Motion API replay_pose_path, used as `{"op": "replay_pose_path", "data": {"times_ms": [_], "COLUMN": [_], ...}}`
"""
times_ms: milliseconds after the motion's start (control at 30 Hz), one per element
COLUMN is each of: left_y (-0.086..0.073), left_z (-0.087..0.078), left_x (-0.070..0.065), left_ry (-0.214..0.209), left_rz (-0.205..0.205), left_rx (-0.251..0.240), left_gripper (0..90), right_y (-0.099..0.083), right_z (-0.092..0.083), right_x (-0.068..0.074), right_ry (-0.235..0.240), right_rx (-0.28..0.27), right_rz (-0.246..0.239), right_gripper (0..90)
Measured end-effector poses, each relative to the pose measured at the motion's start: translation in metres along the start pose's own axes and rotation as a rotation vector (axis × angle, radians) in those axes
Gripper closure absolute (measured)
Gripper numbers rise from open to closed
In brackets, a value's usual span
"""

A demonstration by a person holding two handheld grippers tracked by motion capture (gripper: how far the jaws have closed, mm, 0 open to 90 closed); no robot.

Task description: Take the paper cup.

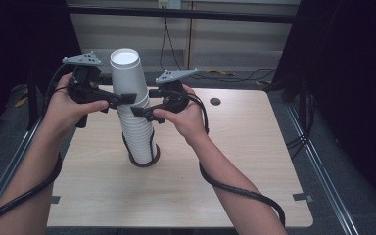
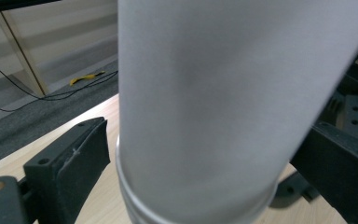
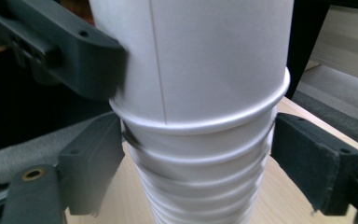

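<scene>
Two claws stand around a tall stack of white cups.

The stack of cups [image 1: 136, 117] stands upside down in a dark ring holder [image 1: 143, 162] near the middle of the surface [image 1: 235, 161], far from every edge. The left claw [image 1: 125, 98] is spread around the top cup [image 1: 126, 73], its pads just off the sides. The right claw [image 1: 139, 111] is spread too, lower down by the cup rims, not pinching. There is bare wood all around the stack.
</scene>
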State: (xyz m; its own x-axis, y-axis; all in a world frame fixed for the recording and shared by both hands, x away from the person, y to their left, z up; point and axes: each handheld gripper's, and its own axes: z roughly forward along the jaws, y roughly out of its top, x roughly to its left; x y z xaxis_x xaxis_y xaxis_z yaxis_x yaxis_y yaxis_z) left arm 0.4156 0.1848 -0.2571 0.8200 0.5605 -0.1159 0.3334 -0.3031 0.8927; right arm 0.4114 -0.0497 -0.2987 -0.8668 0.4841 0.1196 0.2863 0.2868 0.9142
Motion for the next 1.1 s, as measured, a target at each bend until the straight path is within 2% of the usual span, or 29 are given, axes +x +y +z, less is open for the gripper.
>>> {"op": "replay_pose_path", "data": {"times_ms": [67,200,367,533,1100], "left_y": [0.001,0.0,-0.001,0.0,0.006], "left_z": [0.004,0.01,0.012,0.011,0.011], "left_x": [0.001,0.0,-0.003,-0.005,-0.007], "left_ry": [-0.003,0.0,0.012,0.03,0.048], "left_rz": [-0.005,0.005,0.017,0.035,0.036], "left_rx": [-0.022,-0.027,-0.056,-0.052,-0.029], "left_gripper": [4.0,3.7,9.3,10.7,11.7], "right_y": [-0.001,-0.001,-0.002,-0.001,-0.001], "right_z": [0.002,0.003,0.004,0.005,0.005], "right_x": [0.001,0.002,0.002,0.003,0.002], "right_ry": [-0.005,-0.014,-0.02,-0.024,-0.024], "right_rx": [-0.002,-0.001,-0.007,0.0,-0.005], "right_rz": [0.002,-0.002,0.006,-0.002,0.0], "right_gripper": [15.1,14.6,14.0,13.9,14.3]}}
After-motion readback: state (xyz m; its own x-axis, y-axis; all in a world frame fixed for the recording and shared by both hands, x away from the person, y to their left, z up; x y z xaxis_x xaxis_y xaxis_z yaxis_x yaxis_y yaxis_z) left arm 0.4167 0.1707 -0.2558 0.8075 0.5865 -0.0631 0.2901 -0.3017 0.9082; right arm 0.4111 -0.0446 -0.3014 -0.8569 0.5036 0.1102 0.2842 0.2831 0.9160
